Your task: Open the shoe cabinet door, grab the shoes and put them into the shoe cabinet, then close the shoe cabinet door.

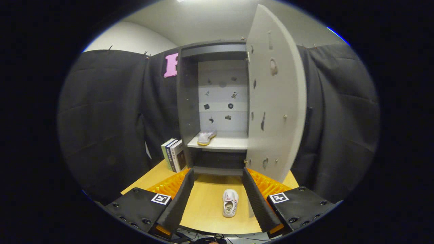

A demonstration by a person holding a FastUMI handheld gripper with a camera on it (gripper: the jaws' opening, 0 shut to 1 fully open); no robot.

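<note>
The shoe cabinet point(188, 101) stands at the back of the wooden table with its door point(276, 101) swung open to the right. One white shoe point(206, 137) with a yellowish sole rests on the left of the cabinet's light shelf point(227, 142). A second white shoe point(230, 202) lies on the table top, between my fingers and closer to the right one, its toe pointing toward the cabinet. My gripper point(217, 176) is open and holds nothing; its fingers point(178, 203) stand wide apart above the table.
Several books point(174, 155) stand upright against the cabinet's left side. Black cloth walls close in the booth on both sides. The wooden table point(206, 206) spreads between my fingers and the cabinet's base. Below the shelf is a dark lower compartment point(218, 159).
</note>
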